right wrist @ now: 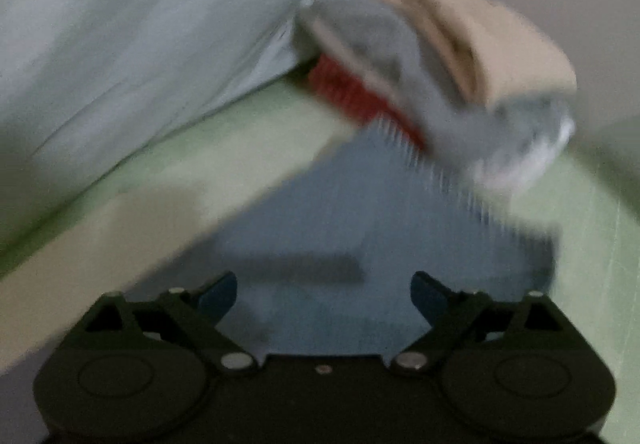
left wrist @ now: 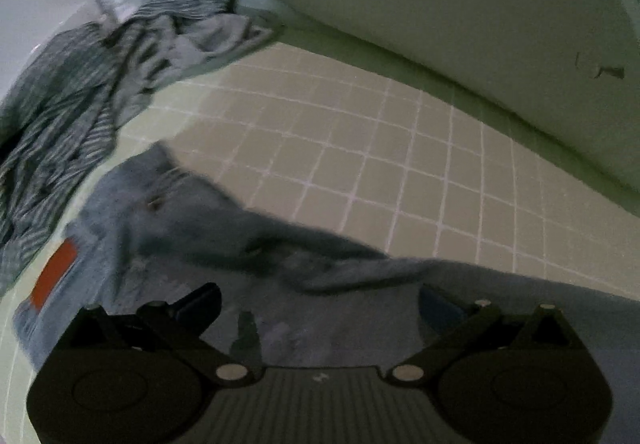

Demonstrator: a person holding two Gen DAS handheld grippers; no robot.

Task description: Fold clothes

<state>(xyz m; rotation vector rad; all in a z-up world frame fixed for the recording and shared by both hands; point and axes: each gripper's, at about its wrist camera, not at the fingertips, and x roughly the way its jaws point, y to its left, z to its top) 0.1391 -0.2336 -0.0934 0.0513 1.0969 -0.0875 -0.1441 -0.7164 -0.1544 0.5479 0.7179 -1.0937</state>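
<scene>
A blue denim garment (left wrist: 224,244) lies crumpled on a checked mat (left wrist: 380,164), with an orange label (left wrist: 54,272) at its left edge. My left gripper (left wrist: 320,304) hangs over the denim with its jaws wide apart and nothing between the pads. In the right wrist view, blurred, blue fabric (right wrist: 360,228) lies flat under my right gripper (right wrist: 324,294), whose jaws also stand wide apart and empty. Beyond it sits a stack of folded clothes (right wrist: 440,76): beige on top, grey in the middle, red beneath.
A striped grey garment (left wrist: 80,104) lies heaped at the left of the mat. A pale sheet (right wrist: 140,24) is bunched along the far side. A pale wall (left wrist: 440,4) rises behind the green border (left wrist: 400,52) of the mat.
</scene>
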